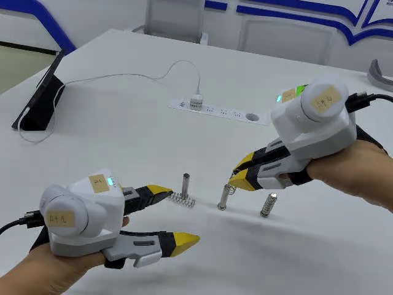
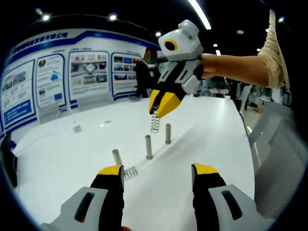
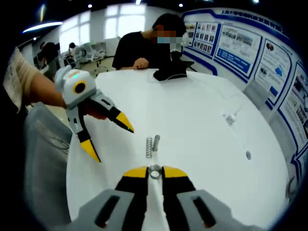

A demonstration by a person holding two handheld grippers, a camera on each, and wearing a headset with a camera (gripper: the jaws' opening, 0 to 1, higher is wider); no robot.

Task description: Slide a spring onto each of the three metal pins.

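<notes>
The left gripper (image 1: 175,216) is nearest, low on the left, its jaws spread wide with nothing between them. Bare white counter (image 1: 123,141) lies free all around it. Just past its upper tip a loose spring (image 1: 182,199) lies flat on the counter, touching the foot of the left pin (image 1: 185,183), which stands upright and bare.

Beside that stands the middle pin (image 1: 222,200). The right gripper (image 1: 238,179) is just above it, jaws pinched on a second spring (image 1: 230,189), which shows end-on between the yellow tips in the right gripper view. The spring hangs at the pin's top. Whether its lowest coil has gone over the tip is hard to make out.

The right pin (image 1: 272,196) stands near, with a third spring (image 1: 267,208) down over its shaft.

Well beyond the pins lies a power strip (image 1: 221,112) with a charger (image 1: 196,101) plugged in. Its cable (image 1: 123,77) runs left to a tablet (image 1: 40,98) propped close to the counter's left edge. A chair (image 1: 175,18) stands past the far edge, cut off at the top.
</notes>
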